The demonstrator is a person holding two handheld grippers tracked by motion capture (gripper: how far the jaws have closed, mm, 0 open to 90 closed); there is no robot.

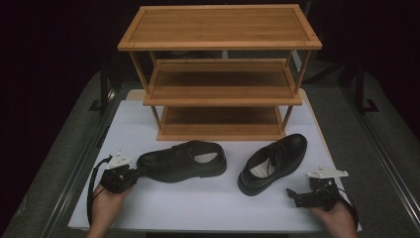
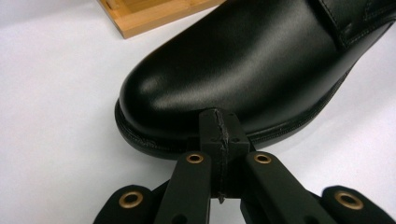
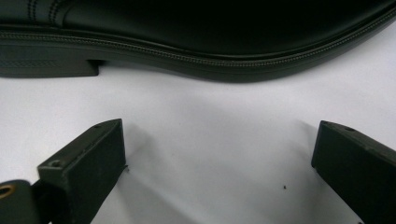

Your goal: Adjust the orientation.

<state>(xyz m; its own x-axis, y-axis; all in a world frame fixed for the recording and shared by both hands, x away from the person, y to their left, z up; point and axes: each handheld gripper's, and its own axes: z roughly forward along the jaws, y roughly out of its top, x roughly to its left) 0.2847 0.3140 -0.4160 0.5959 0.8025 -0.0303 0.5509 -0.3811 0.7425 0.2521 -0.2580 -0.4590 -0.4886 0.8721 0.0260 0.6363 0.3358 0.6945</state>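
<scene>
Two black leather shoes lie on the white table (image 1: 198,208). The left shoe (image 1: 183,161) lies on its sole with its toe pointing left. My left gripper (image 1: 139,172) is shut, its tips right at that toe. In the left gripper view the closed jaws of the left gripper (image 2: 219,122) meet in front of the toe cap of the left shoe (image 2: 233,70), with nothing between them. The right shoe (image 1: 272,163) sits angled, heel toward me. My right gripper (image 1: 293,195) rests open beside it. In the right gripper view the right gripper (image 3: 219,140) stands wide apart, a short way from the sole edge of the right shoe (image 3: 210,28).
A three-tier wooden shoe rack (image 1: 220,29) stands at the back of the table, its shelves bare. A corner of the rack's base (image 2: 149,14) lies beyond the left shoe's toe. The table's front edge is near both hands.
</scene>
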